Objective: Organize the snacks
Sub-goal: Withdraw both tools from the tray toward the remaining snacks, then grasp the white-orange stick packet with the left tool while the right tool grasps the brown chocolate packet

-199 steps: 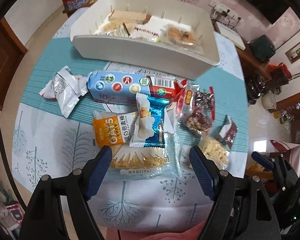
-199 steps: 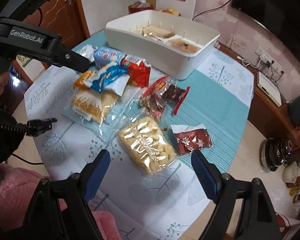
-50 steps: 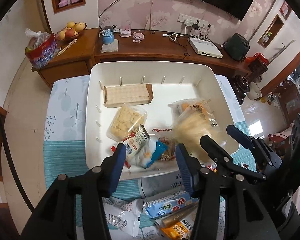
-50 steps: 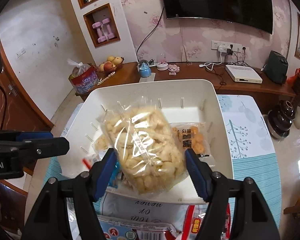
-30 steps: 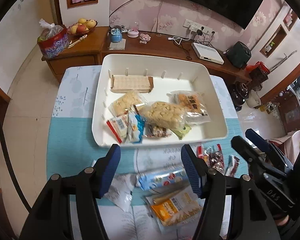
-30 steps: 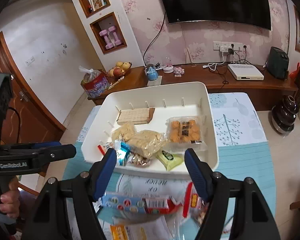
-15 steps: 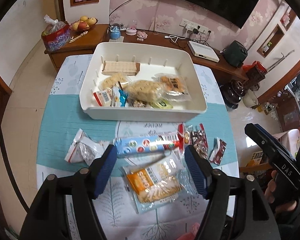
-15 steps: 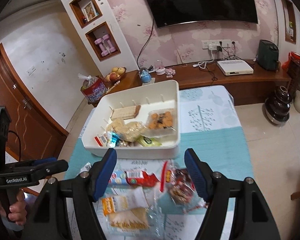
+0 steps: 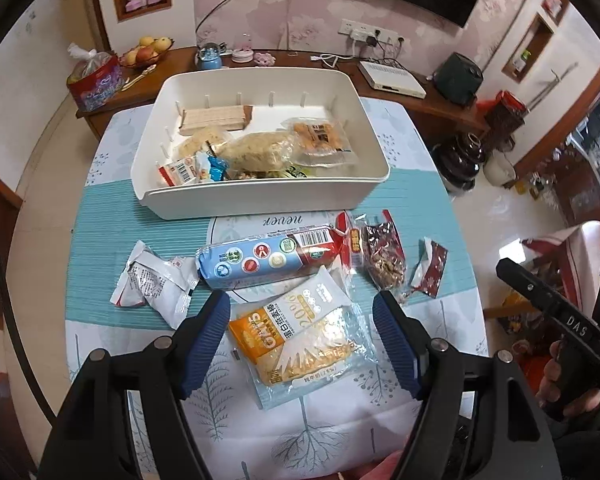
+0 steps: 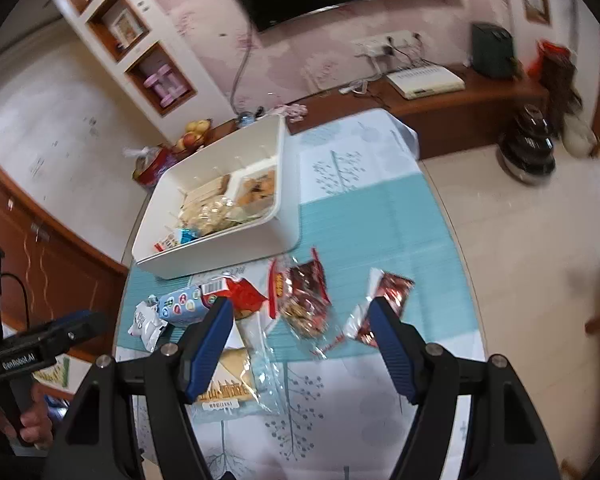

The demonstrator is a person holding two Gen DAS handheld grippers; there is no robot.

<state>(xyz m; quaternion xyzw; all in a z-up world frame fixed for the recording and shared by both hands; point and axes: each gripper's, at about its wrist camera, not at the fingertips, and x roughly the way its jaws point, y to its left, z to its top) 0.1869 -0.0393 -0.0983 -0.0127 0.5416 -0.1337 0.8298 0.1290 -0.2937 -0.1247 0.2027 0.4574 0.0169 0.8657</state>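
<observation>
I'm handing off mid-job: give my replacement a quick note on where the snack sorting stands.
Left gripper: open, empty, above the orange oat-bar packet.
Right gripper: open, empty, above the clear nut bag with red edges.
Done: several snacks lie in the white plastic bin.
Left on the table: the oat-bar packet, long blue-and-red biscuit pack, crumpled white wrapper, nut bag, small dark-red sachet.

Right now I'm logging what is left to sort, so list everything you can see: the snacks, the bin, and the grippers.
storage bin: 1, white, far end of table, several snack packs inside
biscuit roll: 1, blue and red, table, just before the bin
crumpled packet: 1, white, left of the roll
oat bar bag: 1, clear with orange label, near edge
nut bag: 1, clear and red, right of the roll
small packet: 1, dark red, farthest right
left gripper: 1, black, blue pads, open
right gripper: 1, same, open
</observation>
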